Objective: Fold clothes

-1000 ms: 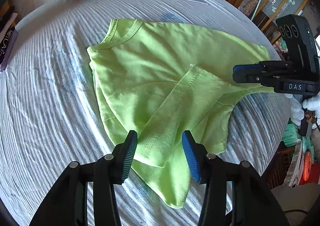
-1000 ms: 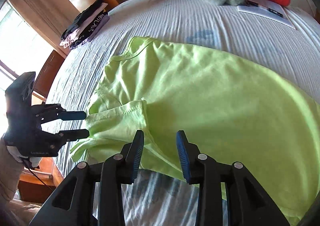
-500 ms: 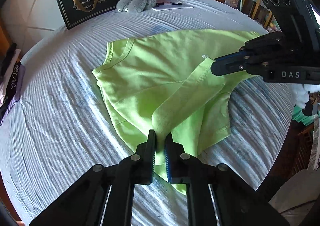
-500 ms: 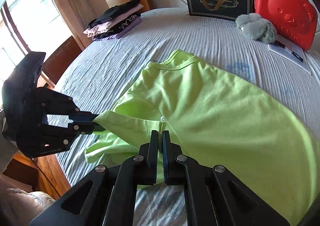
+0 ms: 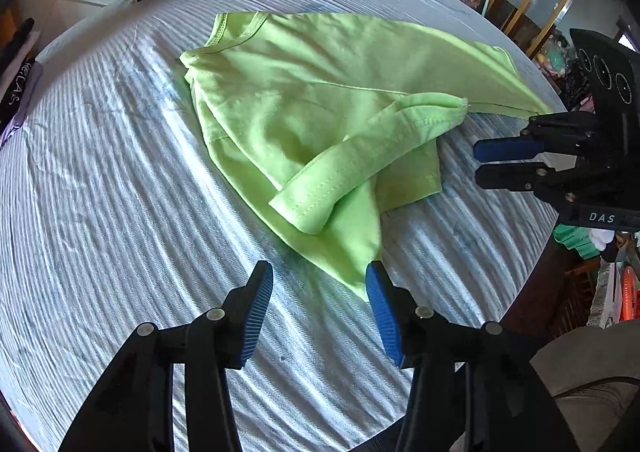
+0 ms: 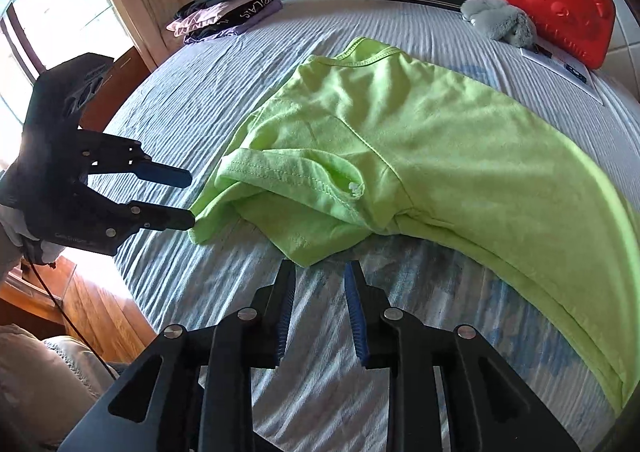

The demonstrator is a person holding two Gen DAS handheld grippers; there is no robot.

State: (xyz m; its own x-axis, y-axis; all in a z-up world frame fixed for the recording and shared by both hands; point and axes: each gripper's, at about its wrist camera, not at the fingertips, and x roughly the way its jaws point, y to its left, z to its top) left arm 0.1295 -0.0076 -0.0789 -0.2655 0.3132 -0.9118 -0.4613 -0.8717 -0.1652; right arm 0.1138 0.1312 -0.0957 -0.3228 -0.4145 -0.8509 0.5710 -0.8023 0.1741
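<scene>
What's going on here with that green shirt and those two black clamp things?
A person is folding a lime green T-shirt on a bed with a striped sheet, using a handheld tool in each hand. The sleeve lies folded across the body of the shirt. Both the left tool and the right tool are open, holding nothing, just short of the shirt's near edge. A pile of folded clothes sits at the far corner of the bed.

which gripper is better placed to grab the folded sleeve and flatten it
Left, probably. The left gripper is open right at the lime green t-shirt's near corner, with the sleeve cuff just ahead. The right gripper is open too, facing the sleeve's far end.
</scene>
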